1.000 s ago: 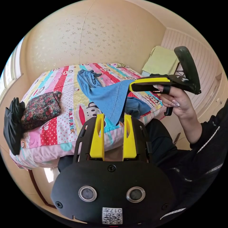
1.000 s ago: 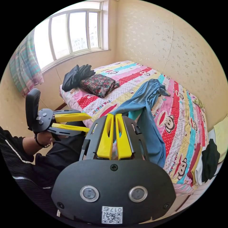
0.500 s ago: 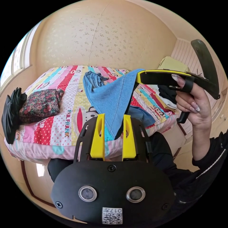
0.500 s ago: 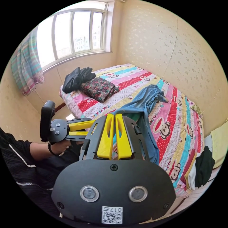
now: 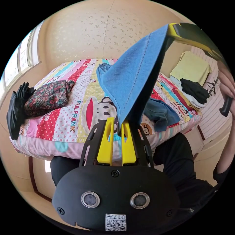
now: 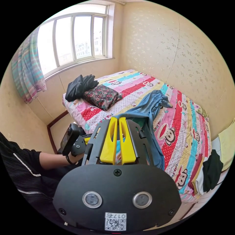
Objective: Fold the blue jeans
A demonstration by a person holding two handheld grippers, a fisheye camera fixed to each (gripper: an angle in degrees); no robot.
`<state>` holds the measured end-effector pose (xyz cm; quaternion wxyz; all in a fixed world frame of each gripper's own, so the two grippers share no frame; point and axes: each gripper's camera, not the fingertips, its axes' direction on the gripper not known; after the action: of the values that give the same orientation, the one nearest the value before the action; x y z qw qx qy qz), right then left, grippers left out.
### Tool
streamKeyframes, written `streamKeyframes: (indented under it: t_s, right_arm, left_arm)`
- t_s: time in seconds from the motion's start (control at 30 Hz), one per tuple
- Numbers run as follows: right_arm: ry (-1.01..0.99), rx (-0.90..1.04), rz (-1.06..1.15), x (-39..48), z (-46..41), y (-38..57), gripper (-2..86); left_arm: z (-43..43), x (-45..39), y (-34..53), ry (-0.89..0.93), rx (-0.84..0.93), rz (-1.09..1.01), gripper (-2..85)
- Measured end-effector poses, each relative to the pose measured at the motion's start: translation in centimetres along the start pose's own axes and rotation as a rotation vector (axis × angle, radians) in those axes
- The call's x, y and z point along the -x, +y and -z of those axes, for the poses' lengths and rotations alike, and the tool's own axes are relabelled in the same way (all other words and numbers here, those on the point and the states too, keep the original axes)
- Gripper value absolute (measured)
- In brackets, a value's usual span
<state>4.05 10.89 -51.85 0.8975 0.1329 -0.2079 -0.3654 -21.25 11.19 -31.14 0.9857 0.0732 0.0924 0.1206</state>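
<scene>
- The left gripper (image 5: pixel 117 123), with yellow jaws on a black body, has its jaws nearly together, and the lower corner of a stretched panel of the blue denim jeans (image 5: pixel 133 76) sits between them; they seem to pinch the cloth.
- The right gripper (image 6: pixel 118 121) has its yellow jaws pressed together on an edge of the same jeans (image 6: pixel 149 110).
- In the left gripper view the right gripper (image 5: pixel 175 29) holds the upper corner of the panel high, so the cloth hangs taut between the two grippers.
- The rest of the jeans trails down onto the bed with a colourful striped cartoon-monkey sheet (image 6: pixel 186 127), one leg bunched toward the wall.
- A folded dark floral cloth (image 6: pixel 101 94) lies on the bed near the window end, touching a black garment (image 6: pixel 78 85).
- A small pile of black and white clothes (image 5: pixel 194 91) lies at the other end of the bed.
- A person's hand (image 5: pixel 227 85) grips the handle of the right gripper.
</scene>
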Motion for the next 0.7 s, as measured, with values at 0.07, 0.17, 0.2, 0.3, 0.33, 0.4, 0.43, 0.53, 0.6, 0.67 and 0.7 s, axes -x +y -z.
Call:
streamKeyframes:
  t_s: [0.07,0.17,0.2,0.3,0.33,0.4,0.43,0.53,0.6,0.67,0.7]
  right_arm:
    - [0.034,0.011,0.014,-0.5,0.3,0.0,1.1]
    - [0.043,0.021,0.040,-0.9,1.4,0.2,1.1]
    - [0.029,0.023,0.049,-0.8,1.6,0.5,1.1]
    - [0.011,0.038,0.049,0.2,-0.1,2.5,1.2]
    - [0.013,0.040,0.038,0.5,-0.9,3.1,1.2]
    - [0.055,0.093,0.017,1.5,-6.1,6.0,1.3]
    - [0.066,0.114,0.021,1.8,-7.7,6.8,1.3]
    - [0.091,0.253,0.067,3.5,-14.7,10.5,1.3]
    - [0.090,0.239,0.106,4.6,-15.1,11.0,1.4]
    - [0.105,0.187,0.127,5.0,-14.0,10.4,1.5]
    - [0.096,0.168,0.125,5.0,-13.4,10.0,1.6]
  left_arm:
    - [2.0,1.5,-0.8,-0.029,-0.047,0.021,0.8]
    - [8.1,3.7,-1.9,-0.138,-0.186,0.007,-0.1]
    - [10.5,4.1,-2.0,-0.162,-0.221,-0.028,-0.3]
    - [13.5,3.6,-1.2,-0.280,-0.234,-0.139,-0.2]
    - [12.9,3.3,-0.3,-0.337,-0.209,-0.166,-0.1]
    - [10.2,3.3,1.5,-0.357,-0.147,-0.172,-0.1]
    - [7.8,3.5,2.8,-0.353,-0.100,-0.154,-0.1]
    - [2.6,3.5,5.6,-0.419,0.006,-0.187,-0.1]
    - [1.9,3.5,6.1,-0.429,0.028,-0.202,0.0]
    - [2.8,4.0,6.0,-0.403,-0.012,-0.189,0.0]
    - [3.2,4.9,5.9,-0.364,-0.021,-0.167,0.1]
